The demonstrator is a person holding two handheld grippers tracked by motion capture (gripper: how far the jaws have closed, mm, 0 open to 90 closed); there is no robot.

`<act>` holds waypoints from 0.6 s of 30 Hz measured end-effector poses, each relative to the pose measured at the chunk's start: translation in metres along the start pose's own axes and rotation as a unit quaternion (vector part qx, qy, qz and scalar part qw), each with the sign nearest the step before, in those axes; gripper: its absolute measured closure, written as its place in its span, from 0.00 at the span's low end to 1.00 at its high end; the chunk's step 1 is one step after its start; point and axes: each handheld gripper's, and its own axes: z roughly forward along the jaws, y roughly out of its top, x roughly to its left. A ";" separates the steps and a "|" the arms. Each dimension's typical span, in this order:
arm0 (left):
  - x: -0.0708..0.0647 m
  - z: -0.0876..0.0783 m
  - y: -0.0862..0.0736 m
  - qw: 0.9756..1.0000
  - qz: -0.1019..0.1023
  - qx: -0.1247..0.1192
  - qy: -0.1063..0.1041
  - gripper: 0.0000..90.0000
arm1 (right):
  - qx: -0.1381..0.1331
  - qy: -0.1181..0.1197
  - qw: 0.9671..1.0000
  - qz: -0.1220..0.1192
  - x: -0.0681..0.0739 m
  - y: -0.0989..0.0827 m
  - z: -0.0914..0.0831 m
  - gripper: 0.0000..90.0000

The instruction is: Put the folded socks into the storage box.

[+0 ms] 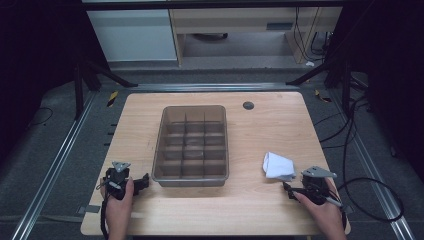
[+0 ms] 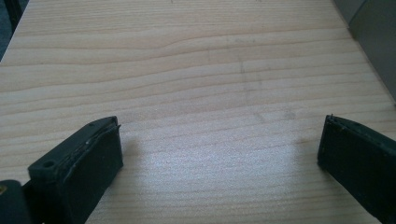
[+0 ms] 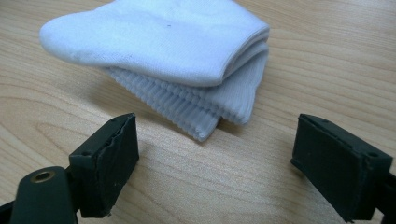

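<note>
The folded white sock (image 3: 159, 51) is seen ribbed in the right gripper view, just ahead of the right gripper (image 3: 215, 158), jaws apart. The left gripper (image 2: 219, 154), jaws apart, is held over bare table (image 2: 196, 70); the divided bin (image 1: 192, 145) is seen whole from above.

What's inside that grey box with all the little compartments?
In the high view, the divided box on the table looks empty: bare floor shows in the compartments. The near wall hides part of the front row, so something small there could go unseen. The folded white sock lies outside it.

The folded sock (image 3: 159, 46) is white with a ribbed cuff; the divided bin (image 1: 192, 145) is translucent grey; the table (image 1: 260, 130) is pale wood-grain.
</note>
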 end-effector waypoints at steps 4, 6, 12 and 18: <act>0.000 0.000 0.000 1.000 0.001 0.000 0.000 0.00 | 0.000 0.001 1.000 -0.005 0.000 0.000 0.001 0.15; 0.000 0.000 0.000 1.000 0.002 0.000 -0.001 0.00 | 0.002 0.002 1.000 -0.007 0.000 0.000 0.001 0.13; -0.001 -0.001 -0.001 1.000 0.001 -0.002 -0.002 0.00 | 0.025 0.016 0.999 -0.029 0.000 0.006 -0.005 0.14; -0.001 -0.001 -0.001 1.000 0.002 0.000 -0.002 0.00 | 0.069 0.024 0.990 -0.121 0.004 0.032 -0.028 0.14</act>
